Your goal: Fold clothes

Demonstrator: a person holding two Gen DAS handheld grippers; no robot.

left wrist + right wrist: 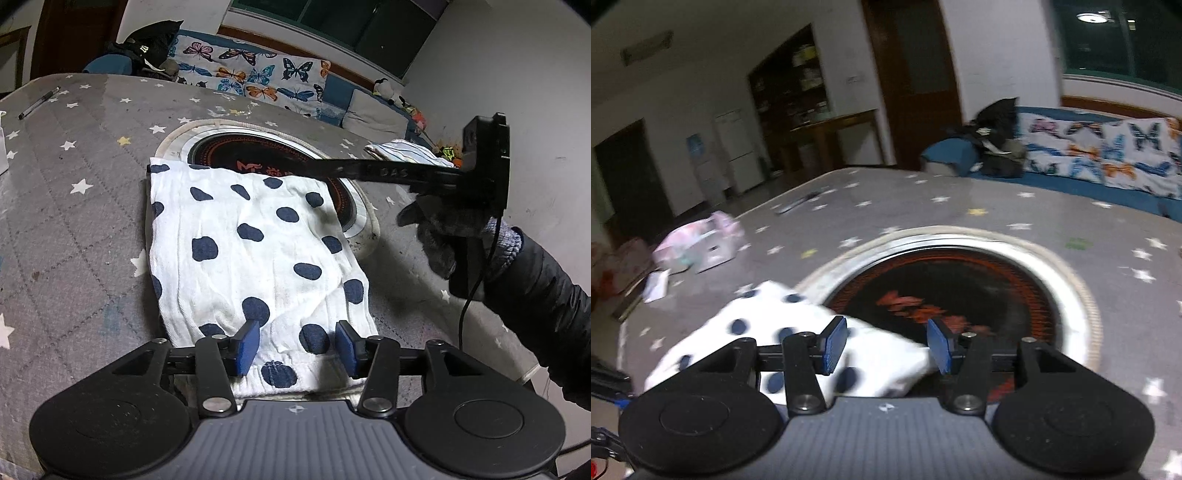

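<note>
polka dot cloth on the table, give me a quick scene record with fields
garment: white polka dot cloth, lying flat and folded, wrinkled
surface: grey star-print table cover
under far edge: cloth overlaps the round black cooktop set in the table
left gripper: open, blue pads either side of the cloth's near edge, not pressing it
right gripper: open, over the cloth's edge by the cooktop, nothing gripped
other items: pen at the far left, small striped cloth at the far right
image quality: right wrist view blurred
</note>
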